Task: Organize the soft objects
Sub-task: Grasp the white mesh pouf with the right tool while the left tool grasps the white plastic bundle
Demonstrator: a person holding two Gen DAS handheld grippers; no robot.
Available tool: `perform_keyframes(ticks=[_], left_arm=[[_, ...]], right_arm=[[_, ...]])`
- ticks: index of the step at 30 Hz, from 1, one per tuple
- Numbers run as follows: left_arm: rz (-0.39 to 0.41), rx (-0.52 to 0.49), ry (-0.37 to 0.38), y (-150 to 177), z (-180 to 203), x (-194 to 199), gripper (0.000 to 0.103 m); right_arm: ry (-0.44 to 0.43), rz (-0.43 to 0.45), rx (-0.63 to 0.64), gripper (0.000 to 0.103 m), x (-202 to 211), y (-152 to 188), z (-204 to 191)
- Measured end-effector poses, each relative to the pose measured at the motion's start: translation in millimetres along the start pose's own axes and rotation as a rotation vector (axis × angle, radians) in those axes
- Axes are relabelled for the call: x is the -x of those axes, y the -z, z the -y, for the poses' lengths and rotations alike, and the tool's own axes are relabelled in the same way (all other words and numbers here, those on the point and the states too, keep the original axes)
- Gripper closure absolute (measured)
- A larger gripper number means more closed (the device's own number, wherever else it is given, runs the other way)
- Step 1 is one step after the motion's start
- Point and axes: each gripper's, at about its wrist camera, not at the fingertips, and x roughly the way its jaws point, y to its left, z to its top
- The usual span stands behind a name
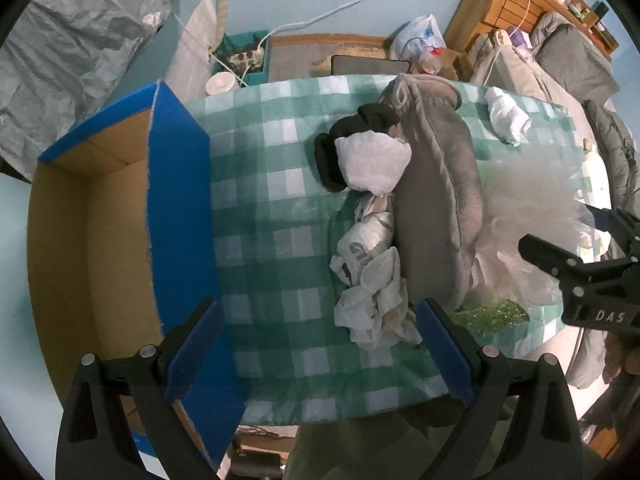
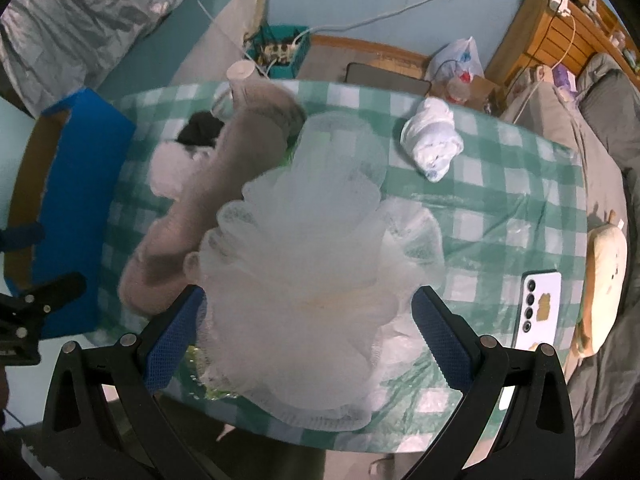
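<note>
My right gripper (image 2: 306,336) has its jaws spread around the mesh pouf (image 2: 316,264); my left gripper (image 1: 320,352) gapes idle. The box (image 1: 92,240) looks bare, so everything remains on the bench (image 1: 272,248).

Left tool (image 1: 318,346): black plastic arms, silver round screws, blue textured finger pads (image 1: 446,354). Right tool (image 2: 308,334): same build, blue mesh-patterned pads; "DAS" lettering shows on its black body.

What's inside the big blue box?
The blue box shows only bare brown cardboard walls and floor inside. Its near corner is hidden behind the blue wall and the left gripper, so something small could sit there unseen.
</note>
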Motion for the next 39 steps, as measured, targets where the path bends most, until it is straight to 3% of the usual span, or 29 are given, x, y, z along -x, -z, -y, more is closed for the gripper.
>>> perform_keyframes(ticks=[10, 16, 23, 25, 30, 35, 39], left_arm=[[-0.062, 0.011, 0.012, -6.2, 3.6, -31.4, 0.005], [-0.083, 0.013, 0.013, -9.1, 4.7, -45.0, 0.005], [-0.115, 0.026, 0.033, -15.9, 6.8, -62.9, 0.005], [-0.127, 0.031, 0.039, -18.1, 6.5, -68.4, 0.005], [-0.145, 0.03, 0.084, -22.9, 5.8, -83.6, 0.005], [-0.137, 0.039, 0.132, -34.3, 5.0, -93.4, 0.005], [-0.136, 0.046, 0.166, -35.9, 2.8, -93.7, 0.016]], right_arm=[[0.0, -0.054, 0.011, 0.002, -24.3, 6.2, 2.1], [-0.046, -0.097, -0.013, 0.002, -43.9, 7.1, 4.5], [-0.059, -0.081, 0.008, 0.002, -45.1, 2.5, 3.4], [-0.061, -0.074, 0.019, 0.005, -43.8, 0.4, 3.1], [-0.103, -0.069, 0.015, 0.025, -36.4, -1.7, 9.3], [-0.124, -0.058, 0.031, 0.039, -26.7, -0.5, 12.2], [-0.148, -0.04, 0.011, 0.045, -16.2, 2.1, 26.2]])
